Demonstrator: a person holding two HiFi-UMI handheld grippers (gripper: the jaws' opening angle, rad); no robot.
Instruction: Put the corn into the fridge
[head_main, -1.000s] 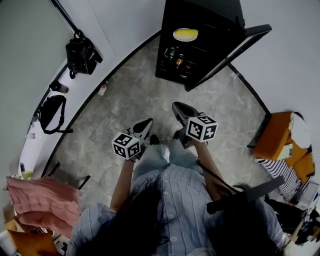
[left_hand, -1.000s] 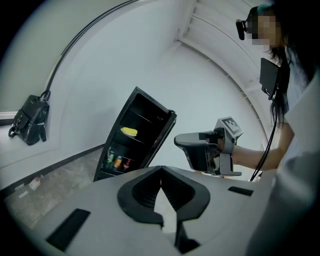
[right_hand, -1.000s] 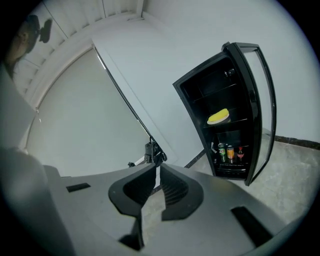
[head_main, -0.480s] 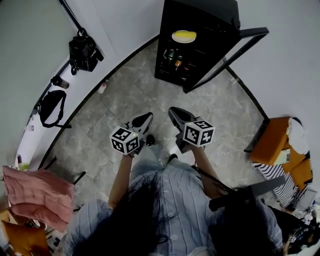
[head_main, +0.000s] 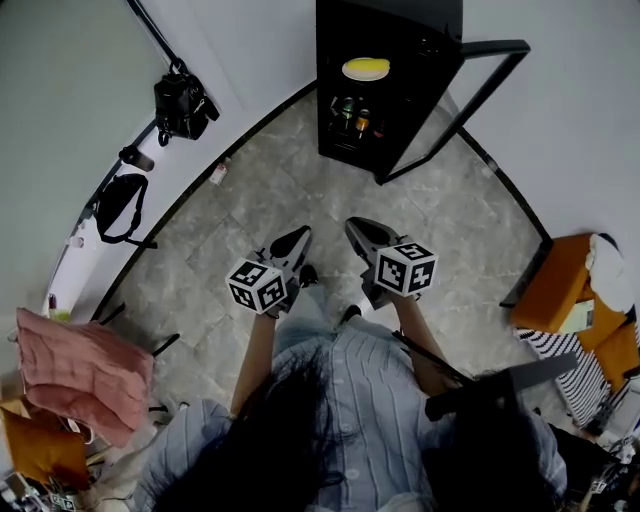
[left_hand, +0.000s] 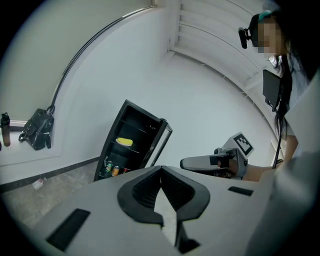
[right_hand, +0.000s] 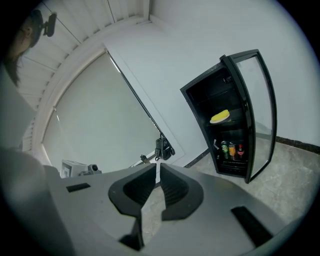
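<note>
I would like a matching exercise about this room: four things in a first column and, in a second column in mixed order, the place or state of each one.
Column 1
1. corn
2. drinks
3. fridge door
4. black bag

Column 2
A. on a lower shelf of the fridge
B. hanging against the wall, left of the fridge
C. on an upper shelf of the fridge
D. swung open

Pairs: 1-C, 2-A, 3-D, 4-B
</note>
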